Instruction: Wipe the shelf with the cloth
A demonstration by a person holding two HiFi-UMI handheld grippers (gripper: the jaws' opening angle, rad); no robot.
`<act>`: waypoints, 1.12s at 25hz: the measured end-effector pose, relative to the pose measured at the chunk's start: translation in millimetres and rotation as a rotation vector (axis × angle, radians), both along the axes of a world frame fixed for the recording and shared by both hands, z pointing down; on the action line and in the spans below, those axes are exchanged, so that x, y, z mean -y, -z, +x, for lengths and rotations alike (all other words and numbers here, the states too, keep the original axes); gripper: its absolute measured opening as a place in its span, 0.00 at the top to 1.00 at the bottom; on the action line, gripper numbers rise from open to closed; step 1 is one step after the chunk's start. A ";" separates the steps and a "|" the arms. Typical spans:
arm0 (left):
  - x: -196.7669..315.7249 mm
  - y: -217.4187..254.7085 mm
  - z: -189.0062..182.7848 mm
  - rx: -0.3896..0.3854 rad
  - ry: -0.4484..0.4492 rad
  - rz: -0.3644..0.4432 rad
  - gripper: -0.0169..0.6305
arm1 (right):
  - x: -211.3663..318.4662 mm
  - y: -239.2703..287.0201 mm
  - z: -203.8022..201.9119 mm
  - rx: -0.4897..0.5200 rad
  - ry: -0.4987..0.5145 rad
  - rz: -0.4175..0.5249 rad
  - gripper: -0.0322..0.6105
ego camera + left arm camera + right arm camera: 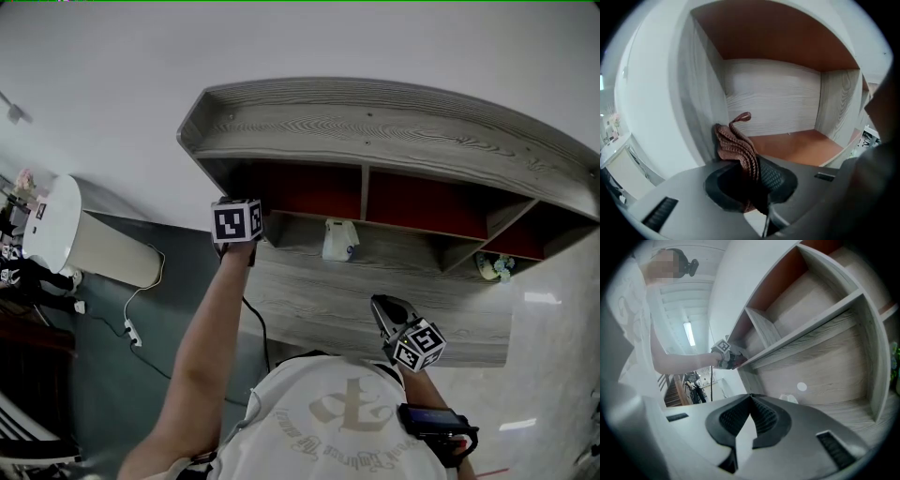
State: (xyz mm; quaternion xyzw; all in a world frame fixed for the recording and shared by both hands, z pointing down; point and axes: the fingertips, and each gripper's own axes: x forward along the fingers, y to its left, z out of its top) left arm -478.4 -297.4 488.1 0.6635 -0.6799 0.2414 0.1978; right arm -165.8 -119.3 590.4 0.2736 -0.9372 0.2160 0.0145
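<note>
1. As the person's left arm stretches up along the wall, the left gripper [753, 165] sits at the mouth of the leftmost upper compartment [773, 105] of a wall-mounted grey wooden shelf [375, 122].
2. Its jaws are clamped on a brown ribbed cloth [736, 143]. The bunched folds press against the compartment's grey side wall, and one loop curls free above them.
3. Reddish-brown panels line the compartment beside pale wood grain.
4. Lower down, the right gripper [751, 401] hangs before the shelf's lower front, well apart from the cloth. Its jaws are pressed together with nothing between them.
5. A small white object [339, 239] stands on the ledge below the upper compartments, and a small greenish item [494, 267] lies in a nook at the right end.
6. Off to the left, a white cylindrical appliance [66, 230] stands apart from the shelf, with a cable [141, 300] trailing beside it.
</note>
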 end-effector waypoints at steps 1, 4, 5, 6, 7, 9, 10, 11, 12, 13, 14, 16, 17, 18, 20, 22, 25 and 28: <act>-4.4 0.1 -1.7 -0.003 0.000 0.012 0.87 | -1.4 0.4 -1.9 -0.001 -0.001 0.000 0.94; -18.1 1.1 -7.1 -0.024 0.004 0.055 0.87 | -4.6 1.4 -5.0 -0.008 -0.010 0.002 0.94; -22.6 0.9 -8.2 -0.034 0.002 0.071 0.87 | -5.7 1.6 -5.4 -0.010 -0.016 0.002 0.94; -27.1 0.2 -8.7 -0.043 -0.005 0.088 0.87 | -6.8 1.7 -5.8 -0.012 -0.023 0.002 0.94; -31.7 -1.0 -8.5 -0.050 -0.014 0.104 0.87 | -8.0 1.9 -6.0 -0.014 -0.031 0.002 0.94; -41.3 -4.5 -6.9 -0.055 -0.034 0.129 0.87 | -10.1 2.1 -6.7 -0.020 -0.048 0.002 0.94; -46.0 -6.9 -5.8 -0.055 -0.043 0.136 0.87 | -11.0 2.2 -7.3 -0.024 -0.056 0.002 0.94; -50.6 -9.3 -4.6 -0.056 -0.052 0.140 0.87 | -11.8 2.2 -8.2 -0.027 -0.065 0.002 0.94; -55.2 -11.7 -3.0 -0.062 -0.060 0.144 0.87 | -12.5 2.3 -9.4 -0.029 -0.074 0.002 0.94; -59.6 -14.1 -0.5 -0.072 -0.070 0.147 0.87 | -13.4 2.4 -10.9 -0.032 -0.084 0.002 0.94; -64.0 -16.7 3.2 -0.087 -0.084 0.152 0.87 | -14.5 2.5 -12.3 -0.035 -0.095 0.004 0.94; -72.9 -22.1 15.4 -0.136 -0.130 0.171 0.87 | -17.4 3.1 -13.7 -0.043 -0.120 0.005 0.94; -77.8 -25.1 22.9 -0.171 -0.158 0.185 0.87 | -19.1 3.3 -13.6 -0.048 -0.135 0.005 0.94; -83.2 -28.3 30.0 -0.210 -0.186 0.200 0.87 | -20.9 3.4 -13.2 -0.053 -0.150 0.005 0.94; -94.7 -35.9 41.0 -0.275 -0.231 0.220 0.87 | -24.1 3.2 -11.5 -0.065 -0.179 0.004 0.94; -104.9 -44.1 48.6 -0.316 -0.267 0.222 0.87 | -27.0 2.9 -8.3 -0.074 -0.212 0.003 0.94; -117.9 -54.6 59.3 -0.350 -0.321 0.212 0.87 | -31.7 2.4 -2.3 -0.089 -0.262 0.001 0.94; -129.8 -63.7 72.2 -0.371 -0.378 0.203 0.87 | -37.4 2.6 2.4 -0.105 -0.302 0.000 0.94</act>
